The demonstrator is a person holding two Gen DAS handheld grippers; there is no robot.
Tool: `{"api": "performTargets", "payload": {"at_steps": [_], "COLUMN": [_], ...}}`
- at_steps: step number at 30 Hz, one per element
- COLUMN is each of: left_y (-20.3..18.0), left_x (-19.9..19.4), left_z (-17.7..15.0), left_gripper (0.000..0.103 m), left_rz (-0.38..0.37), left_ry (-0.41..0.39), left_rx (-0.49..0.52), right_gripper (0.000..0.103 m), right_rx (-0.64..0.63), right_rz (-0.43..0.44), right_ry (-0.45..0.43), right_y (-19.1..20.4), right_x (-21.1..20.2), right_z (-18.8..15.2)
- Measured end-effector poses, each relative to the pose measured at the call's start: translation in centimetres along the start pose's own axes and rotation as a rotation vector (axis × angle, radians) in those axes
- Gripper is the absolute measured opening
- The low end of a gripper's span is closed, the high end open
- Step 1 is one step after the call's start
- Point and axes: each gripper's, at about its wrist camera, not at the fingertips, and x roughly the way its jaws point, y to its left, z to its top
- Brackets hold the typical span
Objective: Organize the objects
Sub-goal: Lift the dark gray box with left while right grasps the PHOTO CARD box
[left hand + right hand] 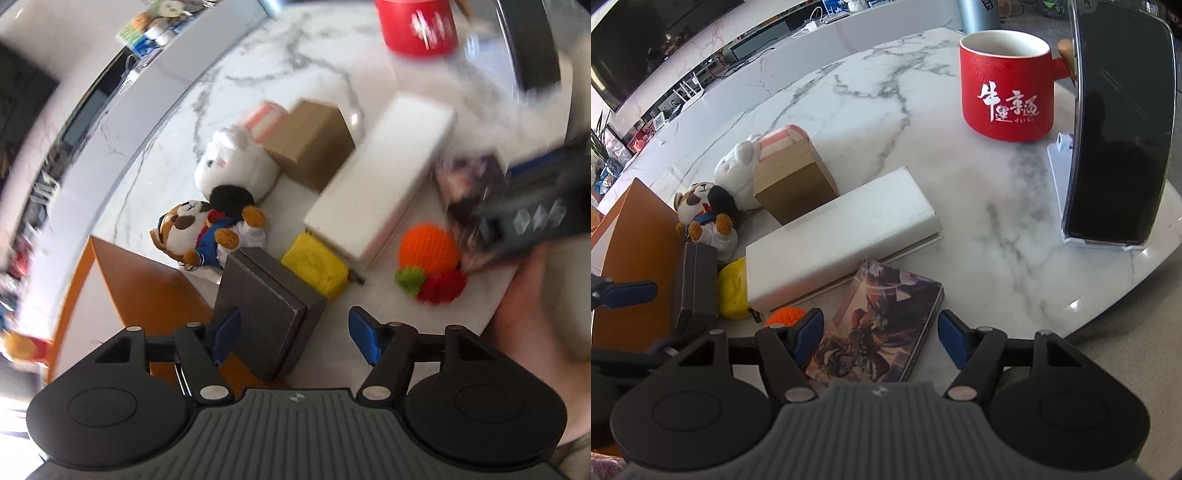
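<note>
**Two claws over a cluttered marble bench**

On the white marble bench (pixel 923 155) a group of small things lies near the front edge. At the left stands an orange box (pixel 639 236), and just beside it a dark grey box (pixel 262 306) stands on edge. Left claw (pixel 295 332): fingers spread wide, the grey box between them; its left pad (pixel 227 336) lies against or just beside the box, its right pad (pixel 364 338) clearly apart from it, so no grip shows. Right claw (pixel 879 339): fingers spread, straddling a picture-printed card box (pixel 882 325) that lies flat on the bench; the pads appear clear of its sides.

Beyond the grey box lies a yellow soft object (pixel 314 264), touching the near end of a long white box (pixel 842 240). An orange knitted fruit (pixel 428 251) with green and red trim sits right of the yellow object. A dog plush (pixel 199 232) and a white rabbit plush (pixel 236 162) rest at the far left, next to a brown carton (pixel 792 177). Far right stand a red mug (pixel 1006 88) and a phone (pixel 1119 125) upright on a white stand (pixel 1058 155).
</note>
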Motion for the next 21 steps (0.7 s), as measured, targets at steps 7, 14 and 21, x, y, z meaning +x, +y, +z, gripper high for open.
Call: {"api": "performTargets", "payload": {"at_steps": [7,14,21], "left_y": [-2.2,-0.7,3.0], "left_x": [2.8,1.6,-4.2], "left_z": [0.7,0.3,-1.0], "left_gripper": [0.074,0.050,0.041], "left_rz": [0.129,0.110,-0.051], "left_ry": [0.087,0.037,-0.137], "left_rx": [0.138,0.083,-0.115], "right_gripper": [0.070,0.069,0.063], "right_rx": [0.061,0.117,0.113], "right_rz": [0.031,0.061,0.064], "right_ry": [0.048,0.052,0.043], "right_y": [-1.0,-1.8,-1.1], "right_x": [0.5,0.2,0.5], "right_z": [0.0,0.0,-0.4]}}
